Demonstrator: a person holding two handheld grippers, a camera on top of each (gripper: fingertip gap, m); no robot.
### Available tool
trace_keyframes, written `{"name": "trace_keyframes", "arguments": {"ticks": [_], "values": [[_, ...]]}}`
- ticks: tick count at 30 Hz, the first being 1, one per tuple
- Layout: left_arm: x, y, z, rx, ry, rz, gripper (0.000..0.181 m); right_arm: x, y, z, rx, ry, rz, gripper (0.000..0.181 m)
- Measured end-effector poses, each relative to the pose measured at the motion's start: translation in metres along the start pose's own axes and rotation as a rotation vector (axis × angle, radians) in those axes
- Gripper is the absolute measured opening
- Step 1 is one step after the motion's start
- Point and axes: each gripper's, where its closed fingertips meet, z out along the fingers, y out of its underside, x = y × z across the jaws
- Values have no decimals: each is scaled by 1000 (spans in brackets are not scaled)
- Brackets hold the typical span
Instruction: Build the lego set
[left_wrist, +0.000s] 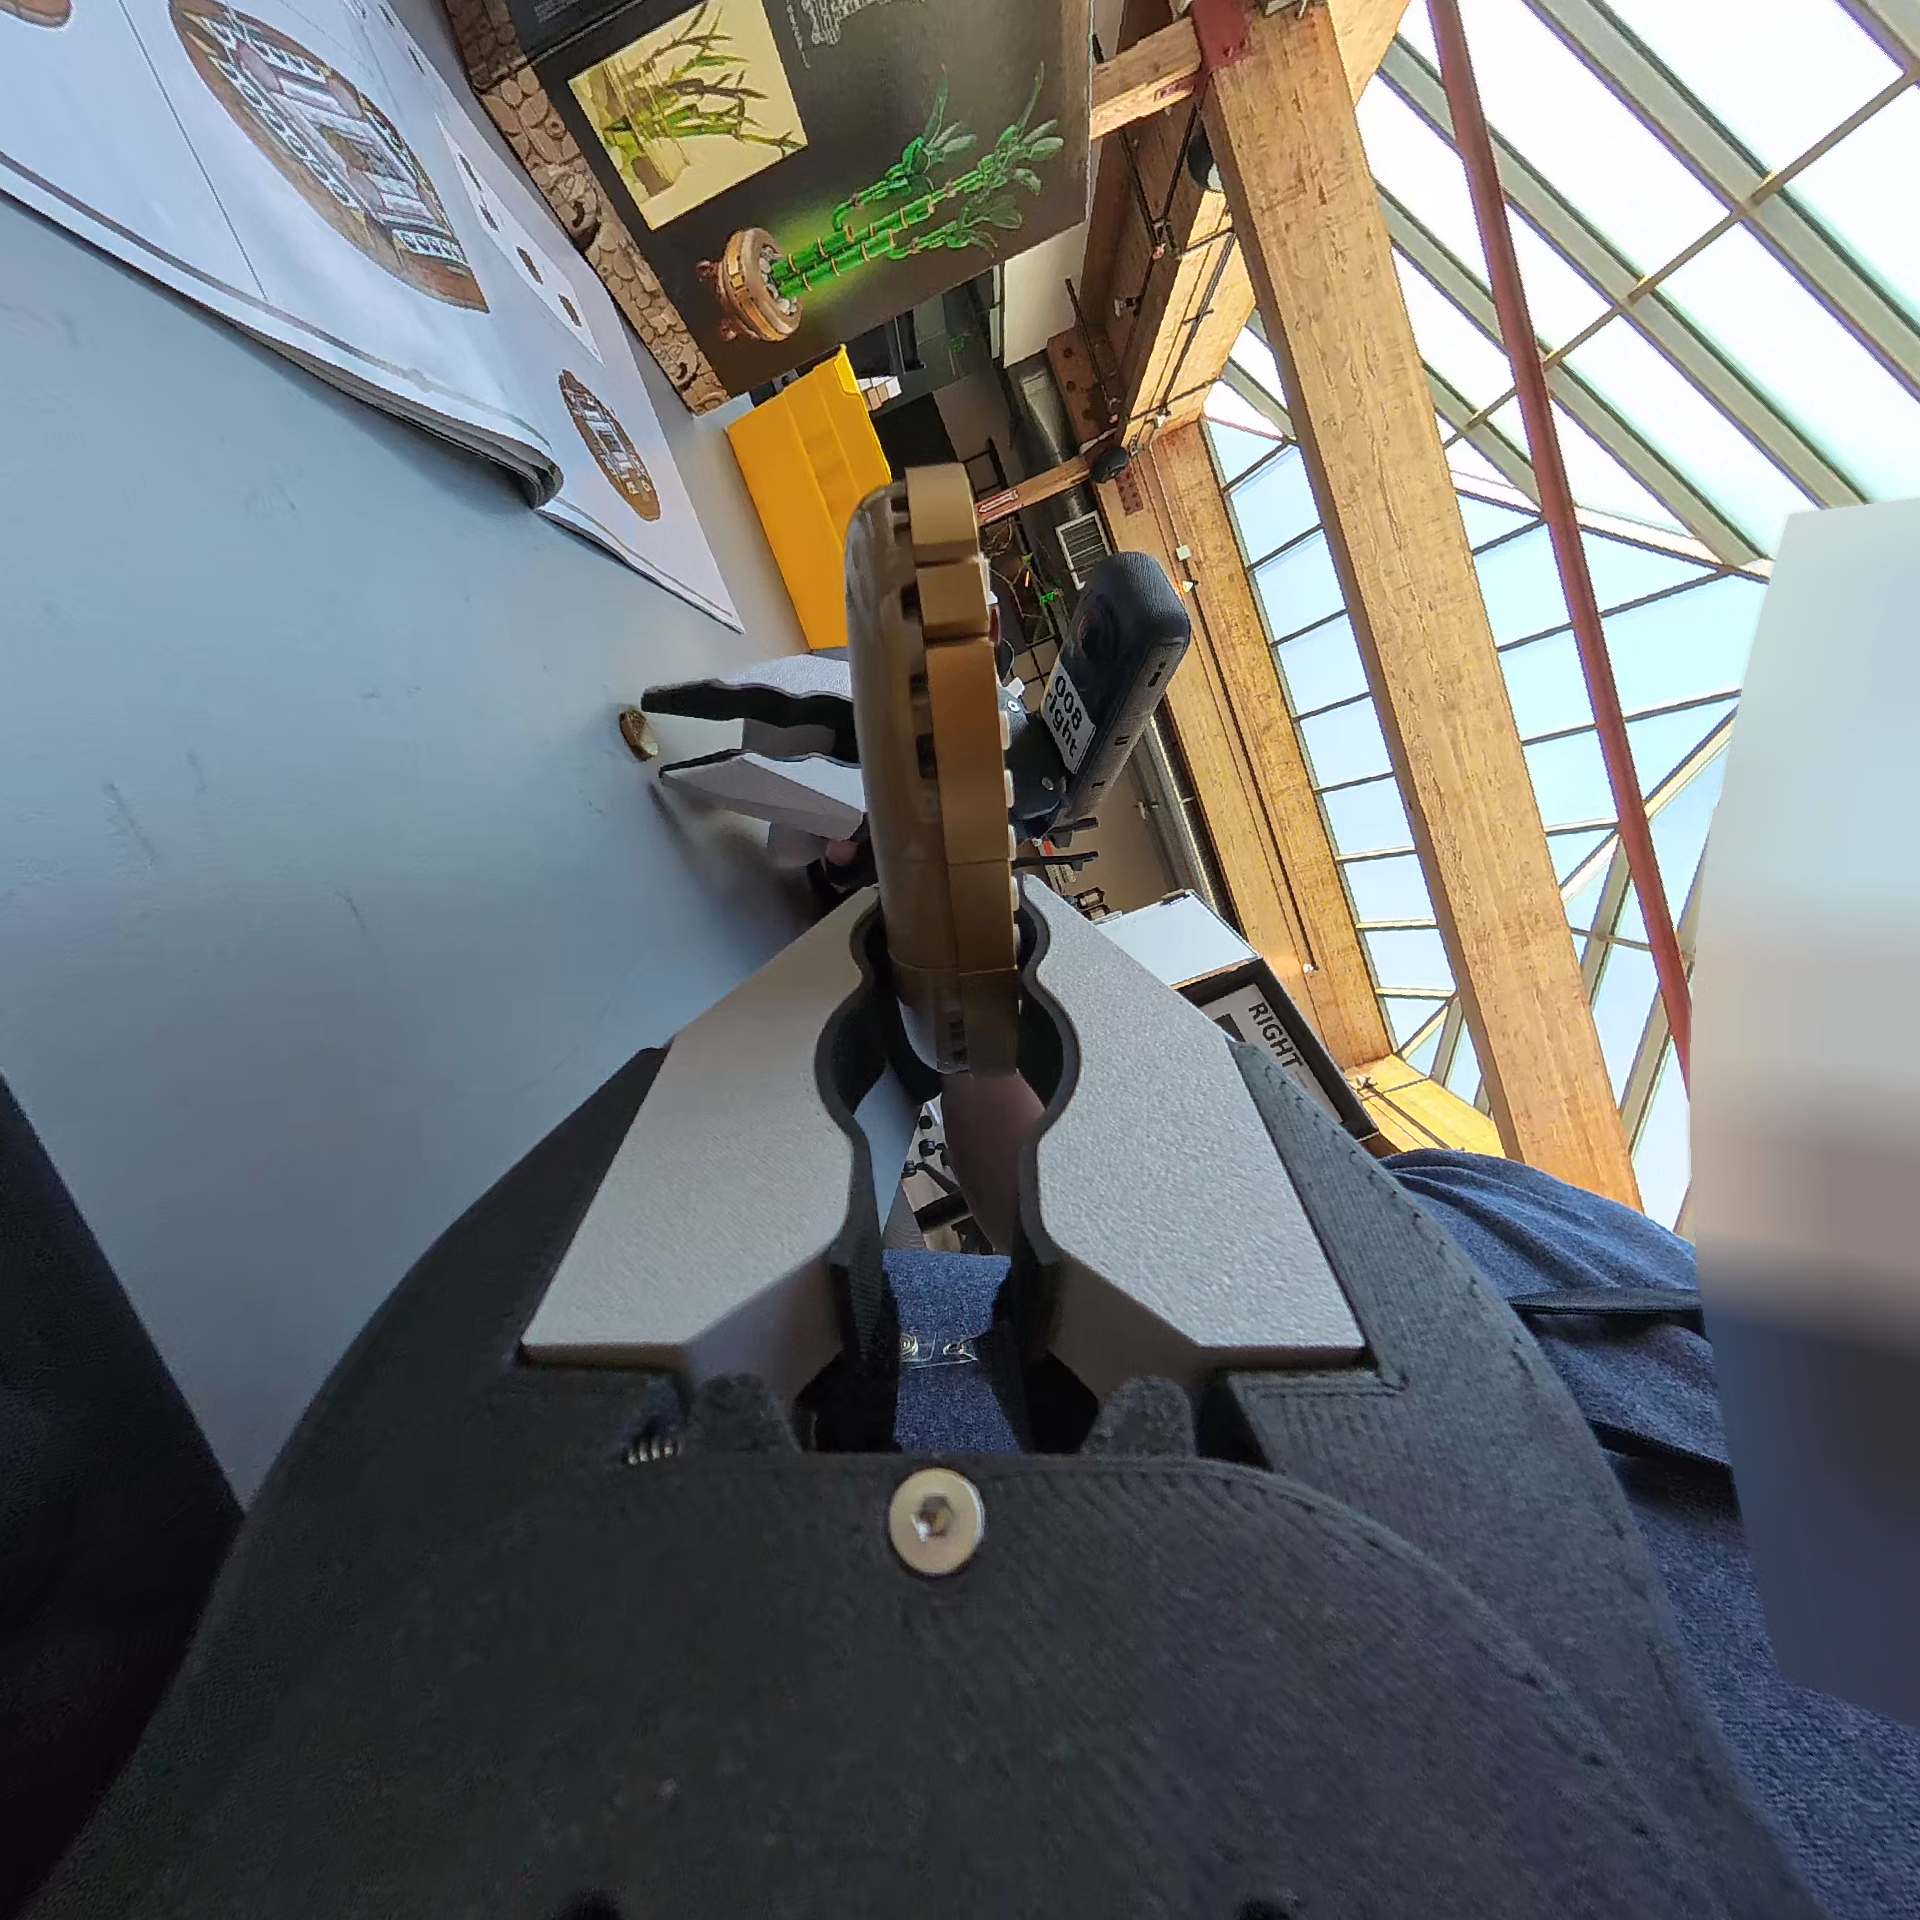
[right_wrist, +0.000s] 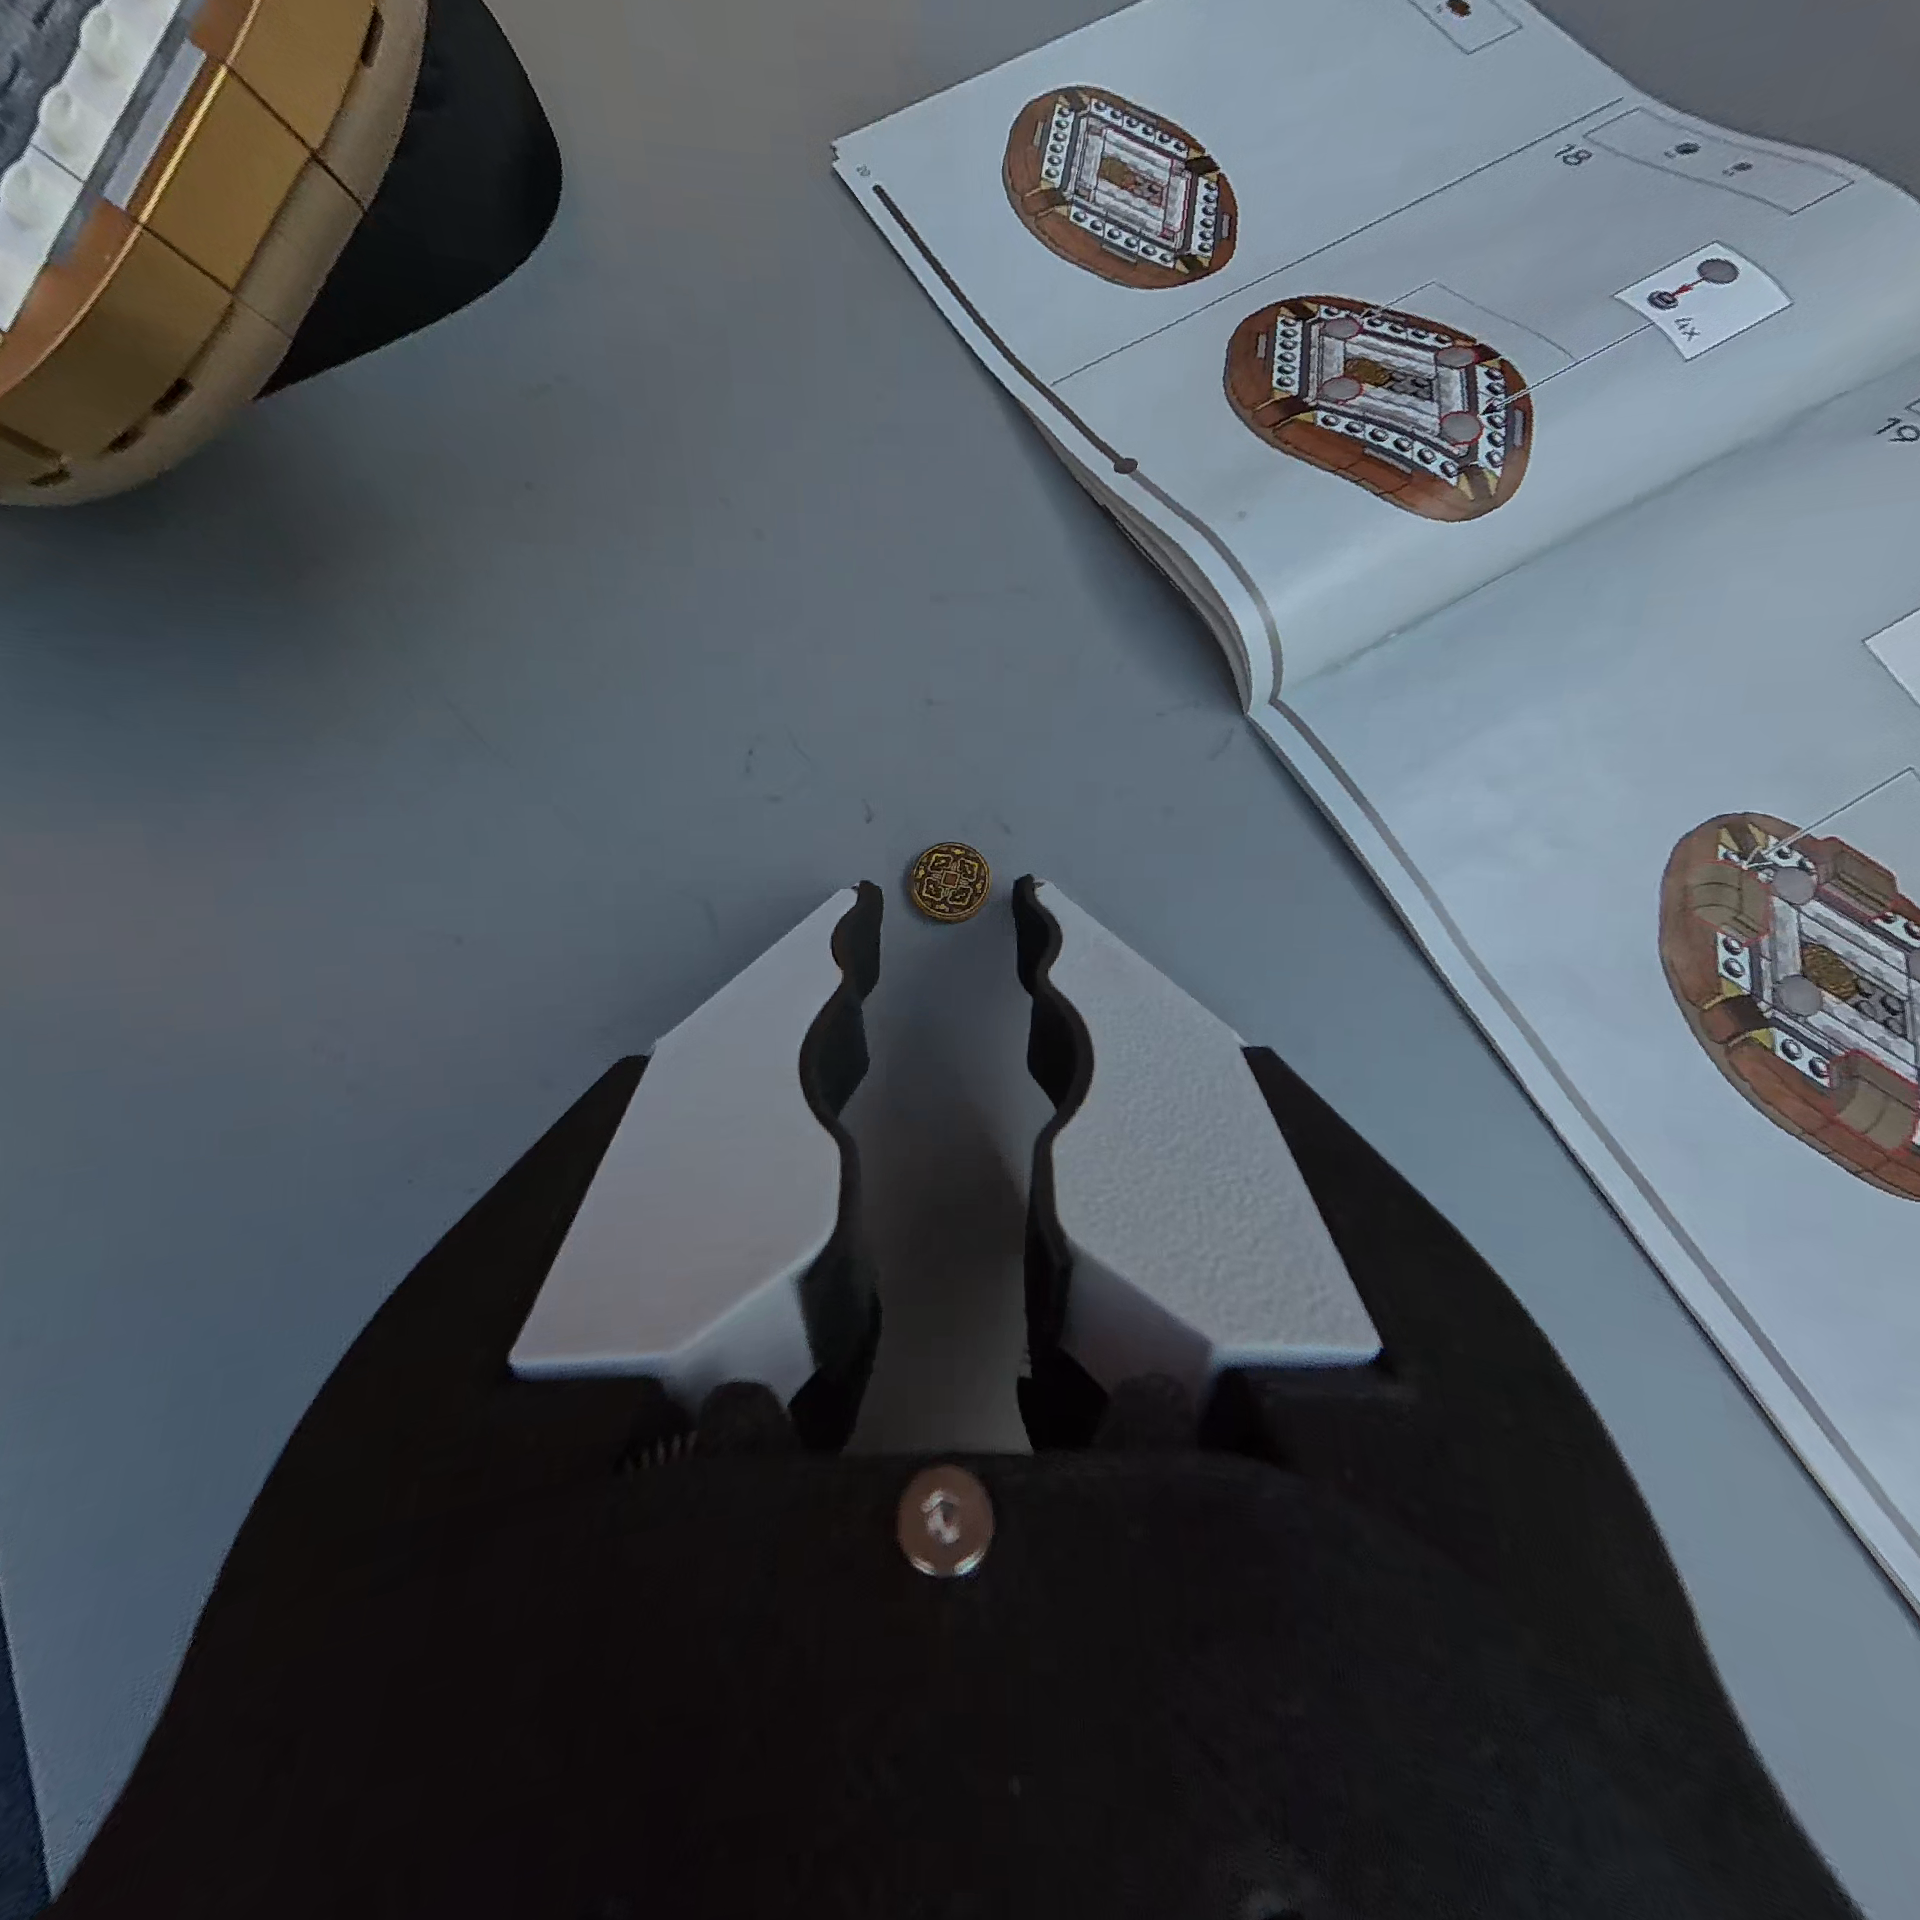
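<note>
My left gripper (left_wrist: 951, 925) is shut on the round tan and gold lego base (left_wrist: 930, 717) and holds it on edge above the grey table. The base also shows in the right wrist view (right_wrist: 177, 239) at the top left. A small round gold coin tile (right_wrist: 950, 881) lies flat on the table. My right gripper (right_wrist: 948, 891) is open, its fingertips on either side of the tile, just short of it. In the left wrist view the right gripper (left_wrist: 717, 732) shows low over the table by the tile (left_wrist: 637, 731).
The open instruction booklet (right_wrist: 1507, 644) lies to the right of the tile; it also shows in the left wrist view (left_wrist: 343, 260). The set's box (left_wrist: 831, 177) stands behind it, with a yellow bin (left_wrist: 805, 488) beside it. A person's blue sleeve (left_wrist: 1558, 1247) is near. The tips of one gripper are about 15 centimetres away from the tips of the other.
</note>
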Motion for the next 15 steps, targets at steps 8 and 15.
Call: {"name": "trace_keyframes", "arguments": {"ticks": [8,15], "values": [[-1,0,1,2,0,-10,18,-2,1,2,3,-10,-8,14],[-5,4,1,-6,-10,-24,19,-7,1,1,16,-21,-19,13]]}}
